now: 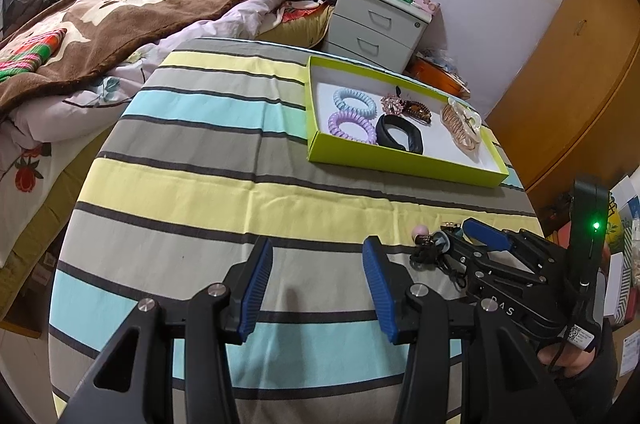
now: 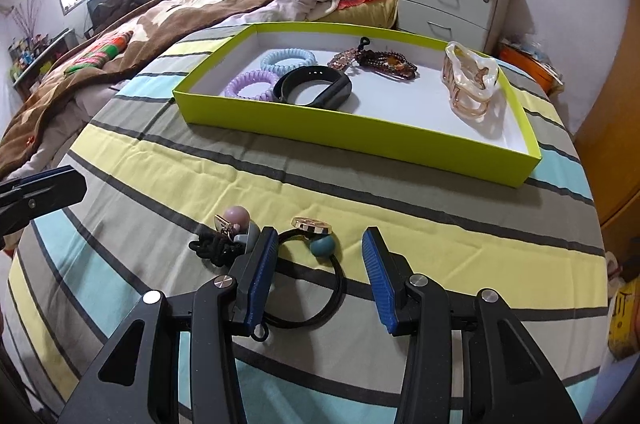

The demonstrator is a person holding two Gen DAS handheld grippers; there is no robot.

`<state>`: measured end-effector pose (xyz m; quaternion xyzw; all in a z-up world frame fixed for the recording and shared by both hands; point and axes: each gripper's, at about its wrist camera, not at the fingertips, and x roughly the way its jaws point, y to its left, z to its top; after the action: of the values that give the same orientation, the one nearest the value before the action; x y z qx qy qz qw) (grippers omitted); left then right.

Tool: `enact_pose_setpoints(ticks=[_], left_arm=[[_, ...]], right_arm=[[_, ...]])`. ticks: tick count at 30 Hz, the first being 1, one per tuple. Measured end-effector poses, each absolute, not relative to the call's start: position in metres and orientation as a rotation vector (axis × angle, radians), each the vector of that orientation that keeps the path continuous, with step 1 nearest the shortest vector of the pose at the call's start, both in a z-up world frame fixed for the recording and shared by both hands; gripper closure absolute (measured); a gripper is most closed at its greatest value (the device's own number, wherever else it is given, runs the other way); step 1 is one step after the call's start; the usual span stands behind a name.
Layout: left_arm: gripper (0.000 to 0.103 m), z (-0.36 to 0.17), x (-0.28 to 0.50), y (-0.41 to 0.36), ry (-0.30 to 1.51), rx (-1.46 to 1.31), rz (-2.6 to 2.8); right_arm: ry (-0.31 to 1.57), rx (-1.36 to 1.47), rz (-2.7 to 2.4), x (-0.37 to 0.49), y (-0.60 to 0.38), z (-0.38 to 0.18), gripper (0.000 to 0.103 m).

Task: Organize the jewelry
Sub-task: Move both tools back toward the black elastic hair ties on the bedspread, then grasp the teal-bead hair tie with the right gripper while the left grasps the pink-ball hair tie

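My right gripper (image 2: 320, 264) hangs open low over the striped tablecloth. A black hair tie with a teal bead (image 2: 323, 247) and a gold disc lies on the cloth between its blue pads, untouched. A second black tie with a pink bead (image 2: 237, 215) lies just left of the left pad. Farther back stands the lime-green tray (image 2: 360, 140). It holds two coil ties, a black wristband (image 2: 316, 86), beaded clips and a clear claw clip (image 2: 472, 84). My left gripper (image 1: 318, 284) is open over bare cloth, left of the right gripper (image 1: 454, 240).
The round table's edge curves close on the right and front. A bed with a brown blanket (image 1: 140, 8) lies to the left. Behind the tray (image 1: 400, 164) stands a white nightstand (image 1: 380, 24), with a wooden wardrobe (image 1: 580, 64) at the right.
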<state>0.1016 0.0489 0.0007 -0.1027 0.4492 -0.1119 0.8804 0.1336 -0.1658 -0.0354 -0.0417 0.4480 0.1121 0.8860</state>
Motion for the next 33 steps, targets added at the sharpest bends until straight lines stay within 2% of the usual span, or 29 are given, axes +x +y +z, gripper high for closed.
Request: enact_pose_setpoints(ticks=[2,4,8,33], left_arm=[[0.054,0.001,0.101,0.050,0.936,-0.215,-0.233],[0.054,0.000,0.100,0.051,0.937,-0.217,-0.229],[0.054,0.000,0.098,0.052,0.937,-0.218,-0.228],[0.054,-0.003,0.093,0.019,0.958,-0.180,-0.293]], right_arm=[[0.927,-0.096,0.228,0.131,-0.164,-0.035,0.065],[0.921,-0.111,0.213,0.129,-0.164,-0.035,0.078],[0.913,-0.103,0.205,0.126,-0.166,-0.035,0.089],[0.791,0.067,0.106,0.084,-0.228,-0.004,0.089]])
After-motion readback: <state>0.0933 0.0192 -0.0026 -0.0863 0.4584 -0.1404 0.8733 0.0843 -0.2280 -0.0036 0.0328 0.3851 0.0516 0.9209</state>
